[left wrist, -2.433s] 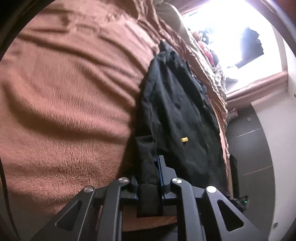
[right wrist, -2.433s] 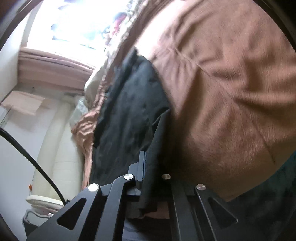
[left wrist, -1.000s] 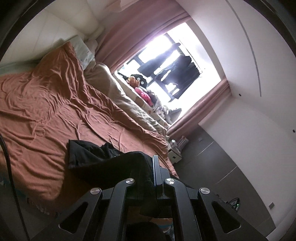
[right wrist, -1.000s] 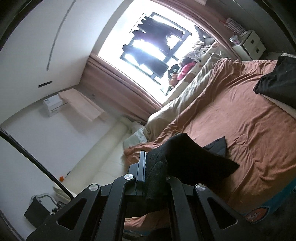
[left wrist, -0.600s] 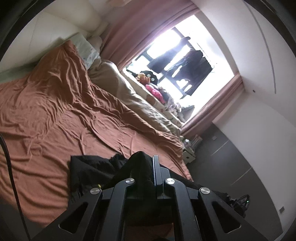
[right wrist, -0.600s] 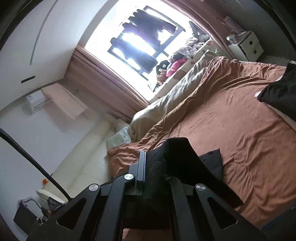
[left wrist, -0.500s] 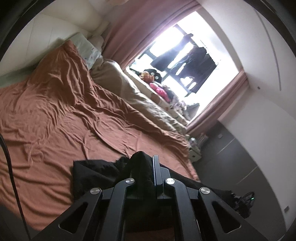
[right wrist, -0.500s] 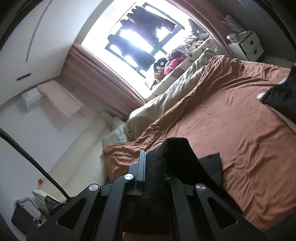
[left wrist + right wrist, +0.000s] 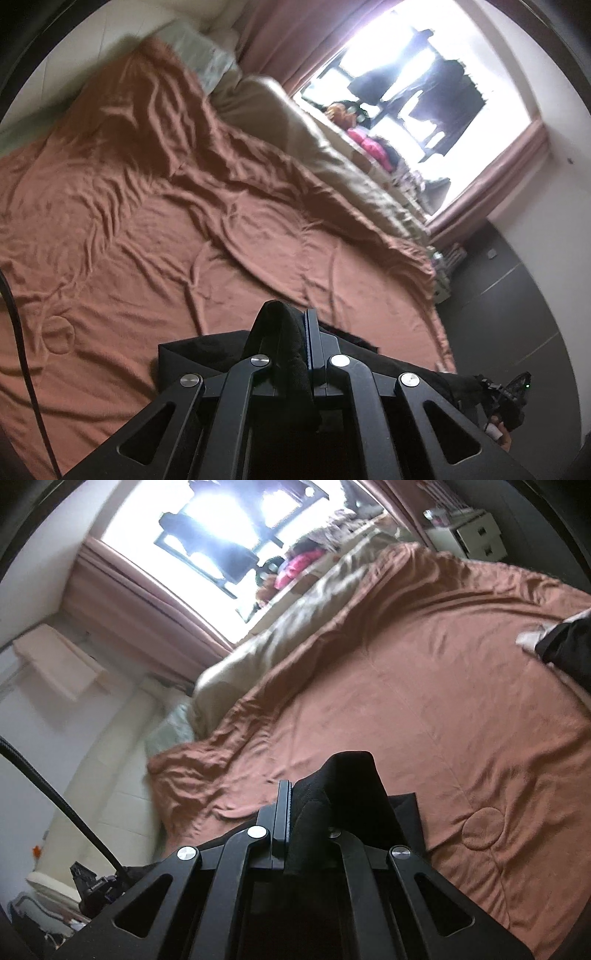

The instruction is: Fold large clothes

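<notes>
A black garment [image 9: 207, 354] is lifted over the near part of a bed with a rust-brown cover [image 9: 147, 221]. My left gripper [image 9: 304, 332] is shut on a bunched fold of it that bulges over the left finger. More of the cloth spreads flat to the left and trails off to the right. In the right wrist view the same black garment [image 9: 351, 775] humps up between the fingers of my right gripper [image 9: 291, 805], which is shut on it. A corner hangs down to the right over the brown cover [image 9: 424, 672].
A beige duvet [image 9: 332, 155] lies rolled along the bed's far side under a bright window with pink curtains [image 9: 491, 184]. Another dark folded garment [image 9: 569, 646] rests at the right edge of the bed. A white nightstand [image 9: 476, 535] stands beyond the bed. A black cable [image 9: 55, 801] crosses at the left.
Both grippers have carried the black garment forward over the bed and tipped down. The bed now fills more of each view and the window sits higher. Both grips stayed shut.
</notes>
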Demonstrator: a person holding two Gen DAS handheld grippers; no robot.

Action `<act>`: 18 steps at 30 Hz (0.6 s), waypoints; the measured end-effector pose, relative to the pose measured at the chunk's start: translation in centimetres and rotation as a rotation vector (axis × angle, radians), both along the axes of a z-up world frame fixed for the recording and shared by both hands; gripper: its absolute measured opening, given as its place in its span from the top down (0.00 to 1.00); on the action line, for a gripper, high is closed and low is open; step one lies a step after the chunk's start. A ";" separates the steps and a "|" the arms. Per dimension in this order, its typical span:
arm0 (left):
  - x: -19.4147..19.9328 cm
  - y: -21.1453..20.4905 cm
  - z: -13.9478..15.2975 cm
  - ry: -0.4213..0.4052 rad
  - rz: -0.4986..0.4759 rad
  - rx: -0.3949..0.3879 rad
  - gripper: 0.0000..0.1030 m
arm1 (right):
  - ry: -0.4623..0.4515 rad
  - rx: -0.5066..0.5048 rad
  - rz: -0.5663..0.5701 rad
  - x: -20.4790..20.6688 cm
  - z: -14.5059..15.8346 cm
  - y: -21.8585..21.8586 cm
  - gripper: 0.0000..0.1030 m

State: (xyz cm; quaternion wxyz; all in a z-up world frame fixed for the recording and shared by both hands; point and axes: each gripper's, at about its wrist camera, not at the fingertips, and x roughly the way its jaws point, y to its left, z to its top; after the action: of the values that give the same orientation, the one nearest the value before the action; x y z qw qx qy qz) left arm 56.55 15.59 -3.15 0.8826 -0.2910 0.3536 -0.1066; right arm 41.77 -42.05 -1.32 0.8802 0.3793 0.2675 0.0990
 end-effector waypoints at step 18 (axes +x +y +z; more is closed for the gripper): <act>7.8 1.1 -13.0 0.286 0.059 -0.012 0.85 | 0.199 0.011 -0.035 10.5 -2.5 1.5 0.22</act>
State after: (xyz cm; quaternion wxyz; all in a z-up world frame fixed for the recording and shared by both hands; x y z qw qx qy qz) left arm 64.34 16.74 -16.15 0.8243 -0.3187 0.4662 -0.0400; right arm 52.32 -40.52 -3.84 0.8487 0.3966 0.3467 0.0471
